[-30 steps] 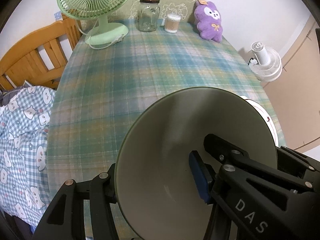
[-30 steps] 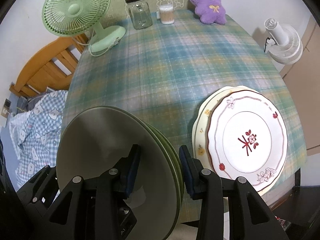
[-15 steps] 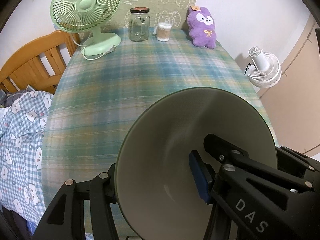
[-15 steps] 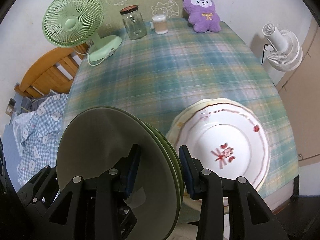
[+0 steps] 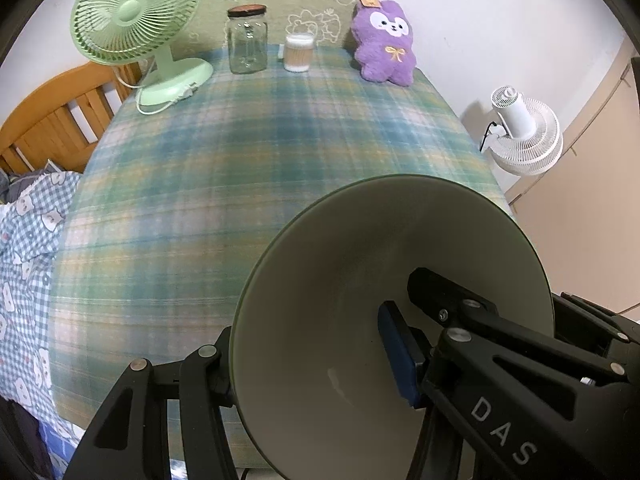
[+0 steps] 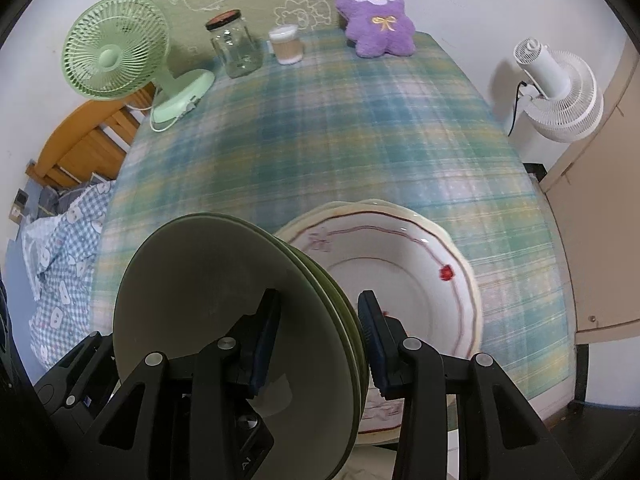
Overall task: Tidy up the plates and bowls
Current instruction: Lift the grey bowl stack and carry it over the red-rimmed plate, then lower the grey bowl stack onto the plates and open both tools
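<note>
Right wrist view: my right gripper (image 6: 318, 338) has its jaws clamped on three stacked pale green round plates (image 6: 208, 312), held on edge above the white red-trimmed plates (image 6: 404, 276) on the plaid-clothed desk (image 6: 360, 128). My left gripper (image 5: 308, 364) pinches another pale green round plate (image 5: 360, 280) likewise.

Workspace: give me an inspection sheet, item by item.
Surface: table under a plaid cloth.
Job's things: green plates on edge in the right tool; one green plate in the left tool; white patterned plates stacked on the table.
Clutter: green fan, glass jar, cotton swab tub, purple plush at the far edge.
Tools: both shut on plates.
Cables: green fan's cord on the cloth.
Surroundings: white fan, wooden frame, checked bedding.
</note>
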The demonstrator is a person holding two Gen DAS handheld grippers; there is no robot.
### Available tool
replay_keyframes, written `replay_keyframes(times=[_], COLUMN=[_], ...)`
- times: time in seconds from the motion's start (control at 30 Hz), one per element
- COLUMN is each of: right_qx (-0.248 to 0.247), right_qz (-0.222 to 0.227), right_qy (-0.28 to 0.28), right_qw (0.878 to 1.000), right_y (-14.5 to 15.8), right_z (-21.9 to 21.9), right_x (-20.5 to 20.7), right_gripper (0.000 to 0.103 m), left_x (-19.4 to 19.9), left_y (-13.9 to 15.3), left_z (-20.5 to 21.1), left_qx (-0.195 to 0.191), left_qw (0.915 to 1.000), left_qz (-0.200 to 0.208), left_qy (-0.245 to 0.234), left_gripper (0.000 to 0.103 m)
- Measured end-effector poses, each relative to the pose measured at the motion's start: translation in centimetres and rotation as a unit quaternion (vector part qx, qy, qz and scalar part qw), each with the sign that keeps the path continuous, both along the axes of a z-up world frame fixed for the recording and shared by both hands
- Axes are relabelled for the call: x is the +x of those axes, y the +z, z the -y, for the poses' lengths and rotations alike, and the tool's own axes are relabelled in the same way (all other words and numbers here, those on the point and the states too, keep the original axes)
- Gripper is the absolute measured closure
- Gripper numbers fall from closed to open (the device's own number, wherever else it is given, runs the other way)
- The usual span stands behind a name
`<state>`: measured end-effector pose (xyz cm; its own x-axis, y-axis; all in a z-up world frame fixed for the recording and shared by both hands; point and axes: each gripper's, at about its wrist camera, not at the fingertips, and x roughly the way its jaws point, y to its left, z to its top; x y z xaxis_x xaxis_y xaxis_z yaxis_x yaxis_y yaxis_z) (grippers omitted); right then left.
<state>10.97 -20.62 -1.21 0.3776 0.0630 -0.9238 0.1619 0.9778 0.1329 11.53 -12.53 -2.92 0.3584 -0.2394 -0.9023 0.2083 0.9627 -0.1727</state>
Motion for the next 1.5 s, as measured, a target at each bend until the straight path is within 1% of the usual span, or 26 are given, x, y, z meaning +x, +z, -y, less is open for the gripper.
replay_keyframes(times=[0.13,0.4,0.63,0.87,1.03,1.07,1.1,1.13,1.2,1.3,1.43,1.5], right_qx=[-0.002,0.001,0.003,0.006,0.002,-0.001,-0.001,-0.004,0.000,0.000,-0.002,-0.003], right_qz=[-0.007,-0.034,-0.032,-0.026,-0.019,-0.019,-0.023,-0.024,-0.022,-0.014,0.003,0.012], right_qy=[0.005,0.015,0.022,0.036,0.050,0.051,0.052,0.050,0.043,0.032,0.018,0.014], right_qw=[1.000,0.999,0.999,0.999,0.999,0.998,0.998,0.998,0.999,0.999,1.000,1.000], right_y=[-0.6,-2.7,-3.0,-3.1,-3.1,-3.2,-3.3,-3.3,-3.3,-2.8,-1.8,-1.2], right_z=[1.5,3.8,5.1,5.4,5.3,5.2,5.2,5.3,5.6,5.9,6.1,6.1], right_x=[0.2,0.8,1.6,1.9,1.5,1.4,1.3,1.2,0.9,0.5,0.0,-0.2], right_gripper=[0.059,0.060,0.060,0.058,0.057,0.056,0.053,0.051,0.049,0.042,0.036,0.034], left_x=[0.1,0.4,0.9,1.1,0.8,0.7,0.6,0.5,0.3,0.1,-0.2,-0.2], left_y=[-0.6,-2.5,-2.6,-2.6,-2.7,-2.8,-3.0,-3.1,-3.0,-2.6,-1.5,-0.8], left_z=[1.7,4.1,5.4,5.9,6.0,6.1,6.1,6.2,6.1,6.0,5.9,5.7], left_qx=[-0.001,0.001,0.004,0.012,0.014,0.011,0.003,0.004,0.006,0.007,0.011,0.010], left_qw=[1.0000,0.9992,0.9992,0.9991,0.9991,0.9991,0.9990,0.9990,0.9992,0.9994,0.9998,0.9998], left_qz=[-0.008,-0.036,-0.027,-0.023,-0.023,-0.027,-0.033,-0.035,-0.031,-0.024,-0.004,0.008], left_qy=[0.005,0.018,0.027,0.034,0.033,0.032,0.029,0.028,0.026,0.024,0.016,0.013], left_gripper=[0.045,0.045,0.046,0.046,0.040,0.036,0.031,0.031,0.030,0.026,0.023,0.020])
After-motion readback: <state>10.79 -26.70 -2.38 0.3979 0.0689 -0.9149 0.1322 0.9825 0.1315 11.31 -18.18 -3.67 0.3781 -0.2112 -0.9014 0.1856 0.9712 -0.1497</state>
